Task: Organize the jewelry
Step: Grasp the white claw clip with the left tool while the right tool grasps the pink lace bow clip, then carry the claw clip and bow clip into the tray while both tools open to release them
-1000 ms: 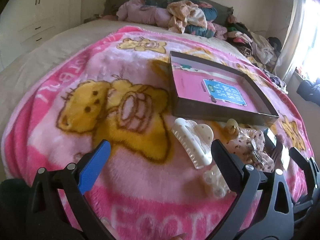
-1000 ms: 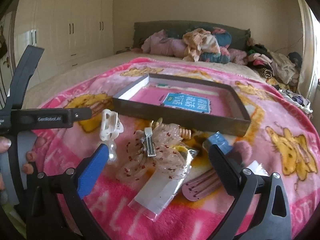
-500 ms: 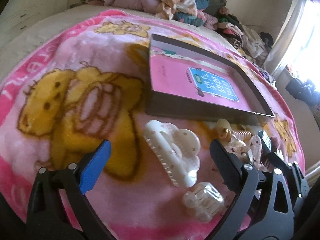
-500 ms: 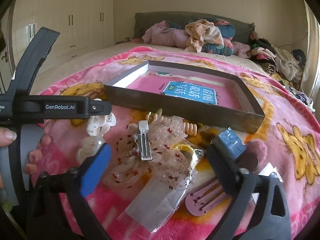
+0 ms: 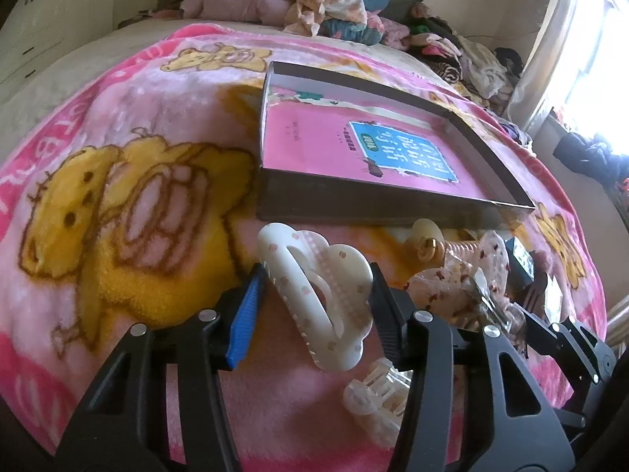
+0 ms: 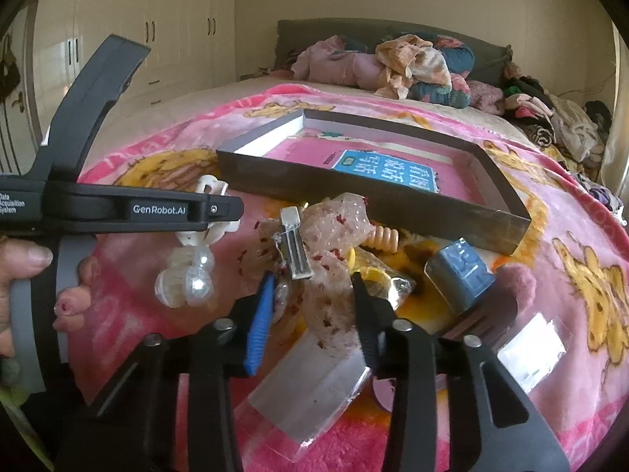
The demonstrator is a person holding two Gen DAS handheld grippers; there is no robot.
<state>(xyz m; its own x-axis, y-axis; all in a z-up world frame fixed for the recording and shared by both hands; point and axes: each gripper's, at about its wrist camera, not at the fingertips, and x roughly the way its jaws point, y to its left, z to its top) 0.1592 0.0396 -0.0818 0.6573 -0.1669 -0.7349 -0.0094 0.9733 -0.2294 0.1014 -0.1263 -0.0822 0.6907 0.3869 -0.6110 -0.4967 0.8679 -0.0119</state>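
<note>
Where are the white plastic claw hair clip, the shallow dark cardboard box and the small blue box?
white plastic claw hair clip (image 5: pixel 314 295): left wrist view, on its curved back.
shallow dark cardboard box (image 6: pixel 354 192): right wrist view, on its near wall.
small blue box (image 6: pixel 464 271): right wrist view, on its top face.

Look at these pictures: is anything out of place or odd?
Yes. The dark shallow box holds only a pink book, while hair accessories, including the white claw clip and sheer dotted bow, lie jumbled on the pink blanket.
</note>
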